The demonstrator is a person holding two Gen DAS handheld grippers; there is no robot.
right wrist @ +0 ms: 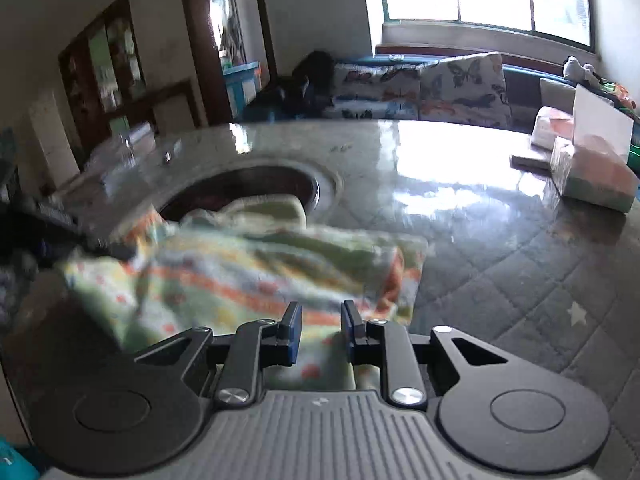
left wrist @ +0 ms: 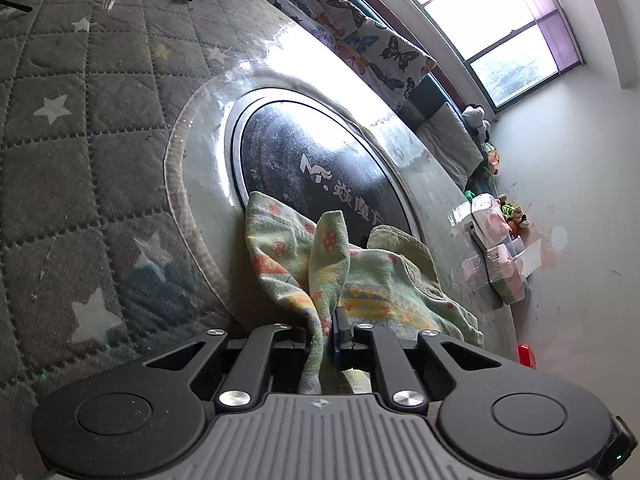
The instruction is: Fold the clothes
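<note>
Left wrist view: the grey quilted star-print tabletop [left wrist: 80,128] stretches wide to the left. The pale green floral garment [left wrist: 360,280] lies crumpled over the black round inset's [left wrist: 320,160] rim. The left gripper [left wrist: 326,336] sits low, jaws clamped on a raised fold.

Right wrist view: the blurred garment [right wrist: 248,264] lies ahead; bare quilting lies rightward, 2 tissue packs [right wrist: 592,172] at the far edge. The right gripper [right wrist: 321,320] hovers just over it, jaws apart.

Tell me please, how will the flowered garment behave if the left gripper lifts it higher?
Probably floppy: the garment already droops in soft folds around the left gripper. It looks light, so one pinch should carry it. On the glossy table cover the trailing part may slide rather than snag.
</note>
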